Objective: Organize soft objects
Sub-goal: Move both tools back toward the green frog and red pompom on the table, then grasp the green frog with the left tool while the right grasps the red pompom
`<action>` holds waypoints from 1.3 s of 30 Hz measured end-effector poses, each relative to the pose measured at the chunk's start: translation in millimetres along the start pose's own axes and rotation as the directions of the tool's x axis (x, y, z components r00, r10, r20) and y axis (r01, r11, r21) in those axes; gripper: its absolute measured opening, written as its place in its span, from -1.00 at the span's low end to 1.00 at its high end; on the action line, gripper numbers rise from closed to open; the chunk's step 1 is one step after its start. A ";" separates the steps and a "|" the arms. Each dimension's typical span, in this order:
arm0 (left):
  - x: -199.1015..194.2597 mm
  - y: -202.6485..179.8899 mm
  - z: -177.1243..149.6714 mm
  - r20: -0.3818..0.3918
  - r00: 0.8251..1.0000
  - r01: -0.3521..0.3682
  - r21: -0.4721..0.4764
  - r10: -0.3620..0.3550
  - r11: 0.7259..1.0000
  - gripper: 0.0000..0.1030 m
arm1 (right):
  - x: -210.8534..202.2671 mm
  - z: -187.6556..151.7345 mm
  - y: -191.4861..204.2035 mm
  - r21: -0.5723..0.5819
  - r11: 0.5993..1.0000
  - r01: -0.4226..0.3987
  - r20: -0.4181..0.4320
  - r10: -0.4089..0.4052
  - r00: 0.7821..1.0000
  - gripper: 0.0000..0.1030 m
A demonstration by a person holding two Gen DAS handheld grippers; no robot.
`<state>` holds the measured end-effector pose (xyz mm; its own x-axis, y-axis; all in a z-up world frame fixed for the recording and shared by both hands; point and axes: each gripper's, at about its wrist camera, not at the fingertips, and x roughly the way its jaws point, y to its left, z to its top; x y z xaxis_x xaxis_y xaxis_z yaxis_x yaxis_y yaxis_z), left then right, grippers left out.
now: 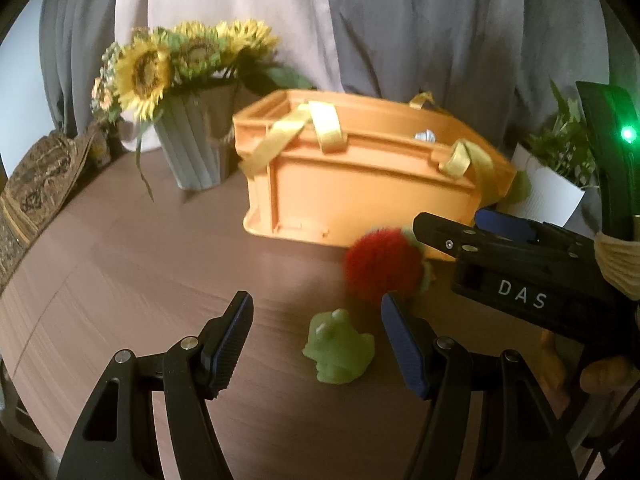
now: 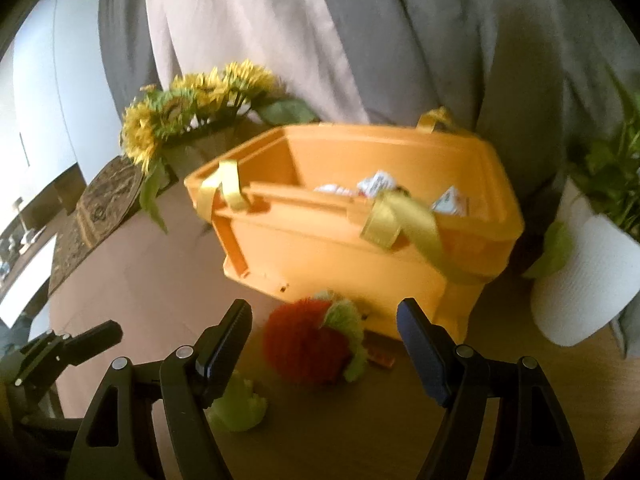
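Observation:
A small green frog toy sits on the brown table between the fingertips of my left gripper, whose jaws stand open and apart from it. Just beyond it lies a fuzzy red ball with green tufts, close against the orange crate. In the right wrist view that red ball lies between and ahead of the open jaws of my right gripper, untouched. The frog shows partly behind the left finger. The crate holds white packets and has yellow ribbons over its rim.
A grey pot of sunflowers stands left of the crate. A white pot with a green plant stands at its right. A patterned brown object lies along the table's left edge. Grey and pale curtains hang behind.

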<state>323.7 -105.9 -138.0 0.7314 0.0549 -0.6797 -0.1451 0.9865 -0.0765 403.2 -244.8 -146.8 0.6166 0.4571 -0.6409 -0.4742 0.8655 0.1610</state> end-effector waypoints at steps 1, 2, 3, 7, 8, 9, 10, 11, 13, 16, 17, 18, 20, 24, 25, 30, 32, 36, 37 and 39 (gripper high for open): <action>3.3 0.0 -1.8 -0.008 1.000 0.000 -0.002 0.000 1.000 0.28 | 3.5 -2.3 -0.6 -0.006 1.000 -0.006 -0.007 0.005 1.000 0.48; 6.1 -0.2 -3.1 -0.016 1.000 -0.001 -0.006 0.001 1.000 0.28 | 5.8 -4.0 -1.0 -0.011 1.000 -0.010 -0.011 0.010 1.000 0.47; 9.0 -0.2 -4.5 -0.023 1.000 0.000 -0.010 0.000 1.000 0.28 | 8.8 -5.8 -1.1 -0.017 1.000 -0.014 -0.019 0.014 1.000 0.47; 18.3 -2.5 -7.5 -0.039 0.999 0.008 -0.012 -0.009 1.000 0.27 | 19.6 -11.2 -4.2 -0.034 0.998 -0.044 -0.045 0.043 0.998 0.47; 20.6 -3.3 -7.8 -0.041 0.999 0.010 -0.011 -0.011 1.000 0.27 | 22.7 -10.9 -4.9 -0.037 0.998 -0.055 -0.052 0.053 0.997 0.47; 23.5 -4.1 -8.6 -0.044 0.999 0.011 -0.011 -0.012 1.000 0.27 | 25.7 -11.1 -5.5 -0.041 0.997 -0.061 -0.058 0.058 0.997 0.47; 25.7 -4.7 -8.4 -0.047 0.999 0.012 -0.012 -0.012 1.000 0.27 | 28.5 -11.1 -6.0 -0.045 0.997 -0.065 -0.062 0.062 0.996 0.47; 28.3 -4.8 -8.6 -0.052 0.999 0.015 -0.014 -0.016 1.000 0.27 | 32.0 -11.7 -6.3 -0.056 0.996 -0.074 -0.068 0.070 0.995 0.47; 33.3 -4.7 -10.0 -0.061 0.998 0.014 -0.018 -0.015 1.000 0.26 | 36.3 -12.0 -5.7 -0.071 0.994 -0.079 -0.073 0.074 0.995 0.47; 41.0 -4.2 -12.8 -0.074 0.997 0.019 -0.023 -0.020 1.000 0.26 | 44.8 -12.2 -4.3 -0.093 0.991 -0.096 -0.087 0.088 0.992 0.47; 42.6 -4.0 -13.7 -0.076 0.997 0.018 -0.024 -0.020 1.000 0.26 | 47.9 -12.3 -3.1 -0.099 0.990 -0.102 -0.092 0.093 0.991 0.47; 43.9 -3.1 -14.2 -0.078 0.997 0.021 -0.025 -0.023 0.999 0.26 | 50.3 -12.2 -2.4 -0.103 0.989 -0.107 -0.097 0.097 0.991 0.47; 46.4 -3.0 -15.7 -0.085 0.996 0.022 -0.027 -0.024 0.999 0.26 | 56.1 -13.5 -0.6 -0.110 0.987 -0.119 -0.111 0.107 0.988 0.47; 50.2 -2.8 -19.4 -0.103 0.994 0.025 -0.021 -0.027 0.999 0.26 | 67.6 -17.2 1.6 -0.111 0.985 -0.131 -0.137 0.115 0.984 0.47; 50.7 -3.2 -20.2 -0.106 0.994 0.029 -0.018 -0.031 0.999 0.26 | 70.9 -18.3 1.7 -0.106 0.985 -0.137 -0.148 0.121 0.982 0.47; 55.1 -4.6 -20.9 -0.115 0.992 0.043 -0.016 -0.044 0.999 0.20 | 83.3 -23.3 2.8 -0.088 0.985 -0.152 -0.181 0.134 0.974 0.47; 58.5 -4.4 -20.5 -0.118 0.992 0.046 -0.016 -0.048 0.999 0.15 | 87.4 -24.8 4.1 -0.090 0.985 -0.148 -0.188 0.130 0.974 0.47; 64.3 -4.2 -18.8 -0.121 0.991 0.048 -0.017 -0.050 0.999 0.00 | 93.2 -24.3 3.5 -0.082 0.986 -0.143 -0.189 0.126 0.974 0.35; 64.4 -4.6 -18.5 -0.122 0.991 0.050 -0.016 -0.052 0.999 -0.03 | 94.1 -24.3 3.0 -0.081 0.987 -0.142 -0.189 0.125 0.974 0.27; 65.2 -5.1 -17.8 -0.117 0.992 0.056 -0.010 -0.056 0.998 -0.12 | 96.1 -24.6 1.4 -0.073 0.987 -0.142 -0.190 0.126 0.974 0.21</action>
<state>360.2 -110.0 -195.0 0.6554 -0.0193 -0.7550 -0.1108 0.9864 -0.1215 446.4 -204.7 -226.6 0.4210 0.5152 -0.7465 -0.6015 0.7746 0.1953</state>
